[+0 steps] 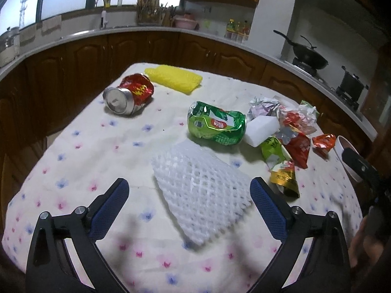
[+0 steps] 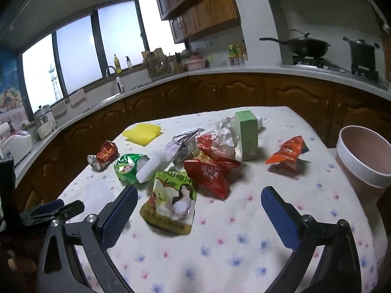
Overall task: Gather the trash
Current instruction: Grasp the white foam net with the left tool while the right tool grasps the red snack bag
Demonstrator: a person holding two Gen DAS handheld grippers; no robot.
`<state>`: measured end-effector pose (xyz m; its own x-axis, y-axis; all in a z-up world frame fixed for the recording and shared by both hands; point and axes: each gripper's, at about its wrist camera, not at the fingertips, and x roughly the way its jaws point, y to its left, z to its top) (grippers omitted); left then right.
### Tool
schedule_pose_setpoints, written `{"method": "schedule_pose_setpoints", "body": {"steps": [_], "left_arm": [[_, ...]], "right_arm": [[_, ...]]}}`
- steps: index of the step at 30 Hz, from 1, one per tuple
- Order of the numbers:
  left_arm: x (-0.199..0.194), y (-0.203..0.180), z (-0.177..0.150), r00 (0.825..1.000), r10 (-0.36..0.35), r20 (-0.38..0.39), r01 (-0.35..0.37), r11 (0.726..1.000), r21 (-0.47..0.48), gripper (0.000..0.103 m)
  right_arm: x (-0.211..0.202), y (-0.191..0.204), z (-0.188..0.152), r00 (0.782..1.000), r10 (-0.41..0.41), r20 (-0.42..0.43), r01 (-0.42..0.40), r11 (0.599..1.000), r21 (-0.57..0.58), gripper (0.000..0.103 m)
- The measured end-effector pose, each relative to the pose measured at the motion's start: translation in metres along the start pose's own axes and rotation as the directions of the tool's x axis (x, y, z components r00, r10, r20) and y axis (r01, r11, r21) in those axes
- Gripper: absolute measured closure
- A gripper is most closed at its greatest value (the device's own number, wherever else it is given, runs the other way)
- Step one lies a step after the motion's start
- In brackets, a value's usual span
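Left gripper [image 1: 189, 194] hangs above the flowered tablecloth [image 1: 80, 146] with its blue pads spread wide and nothing between them, and the white foam fruit net [image 1: 200, 190] lies flat right in the gap. That looks like the pick in hand. The net is soft and springy, so the smart play is to drop the fingertips right down to the cloth either side of it and squeeze across the narrow width; a high pinch would likely just skate off the mesh.

Over on the other side, right gripper [image 2: 199, 204] is just as wide and just as empty, lined up over the green juice pouch [image 2: 171, 202], with the red snack wrapper [image 2: 210, 175] lying just beyond and touching it. Best to pinch the pouch alone, clear of that wrapper.

Further out: a crushed green can [image 1: 216, 124] against a white block [image 1: 260, 129], a crumpled heap of wrappers, a small green carton [image 2: 248, 135] standing upright, a lone orange wrapper [image 2: 287, 152]. Farther still, the crushed red can [image 1: 129, 94] and a yellow foam net [image 1: 174, 79] near the far edge. Everything is bound, I'd judge, for the pink bin [image 2: 364, 155] at the table's right side, open and waiting.
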<state>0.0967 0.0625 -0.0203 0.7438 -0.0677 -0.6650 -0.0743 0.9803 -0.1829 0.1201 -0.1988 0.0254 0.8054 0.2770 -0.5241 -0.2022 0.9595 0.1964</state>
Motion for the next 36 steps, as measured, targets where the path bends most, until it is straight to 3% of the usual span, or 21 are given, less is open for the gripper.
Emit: {"method": "schedule_pose_setpoints", "body": {"steps": [5, 10, 14, 15, 16, 19, 21, 24, 31, 36], "left_arm": [[0.02, 0.002, 0.005, 0.998, -0.024, -0.061, 0.024, 1.0, -0.006, 0.014], [0.039, 0.004, 0.007, 0.99, -0.067, -0.125, 0.065, 0.998, -0.019, 0.041], [0.044, 0.001, 0.008, 0.987, -0.088, -0.136, 0.089, 0.996, -0.001, 0.058], [0.045, 0.0, 0.009, 0.985, -0.096, -0.141, 0.098, 0.995, 0.008, 0.068], [0.047, -0.001, 0.009, 0.983, -0.104, -0.149, 0.107, 0.994, 0.013, 0.077], [0.048, 0.0, 0.008, 0.98, -0.12, -0.161, 0.124, 0.992, 0.013, 0.09], [0.048, 0.002, 0.008, 0.978, -0.128, -0.162, 0.131, 0.991, 0.009, 0.093], [0.043, 0.002, 0.008, 0.979, -0.135, -0.15, 0.139, 0.99, 0.013, 0.095], [0.014, -0.011, 0.02, 0.983, -0.168, -0.078, 0.173, 0.983, 0.06, 0.095], [-0.008, -0.032, 0.032, 0.972, -0.232, -0.024, 0.233, 0.968, 0.097, 0.095]], "right_arm": [[0.031, -0.005, 0.013, 0.998, -0.002, -0.061, 0.002, 1.0, 0.011, 0.012], [0.06, -0.009, 0.022, 0.993, -0.001, -0.119, 0.004, 1.0, 0.023, 0.017], [0.087, -0.011, 0.024, 0.984, 0.004, -0.179, 0.002, 1.0, 0.03, 0.018], [0.092, -0.012, 0.023, 0.982, 0.01, -0.189, -0.003, 0.999, 0.037, 0.022], [0.096, -0.013, 0.022, 0.98, 0.017, -0.199, -0.008, 0.999, 0.045, 0.033], [0.103, -0.019, 0.021, 0.976, 0.041, -0.214, -0.025, 0.997, 0.074, 0.06], [0.1, -0.022, 0.02, 0.978, 0.047, -0.203, -0.032, 0.996, 0.077, 0.064], [0.095, -0.025, 0.021, 0.98, 0.051, -0.19, -0.037, 0.996, 0.079, 0.081], [0.068, -0.028, 0.021, 0.986, 0.063, -0.158, -0.05, 0.995, 0.08, 0.083], [0.037, -0.033, 0.02, 0.99, 0.068, -0.12, -0.058, 0.995, 0.085, 0.083]]}}
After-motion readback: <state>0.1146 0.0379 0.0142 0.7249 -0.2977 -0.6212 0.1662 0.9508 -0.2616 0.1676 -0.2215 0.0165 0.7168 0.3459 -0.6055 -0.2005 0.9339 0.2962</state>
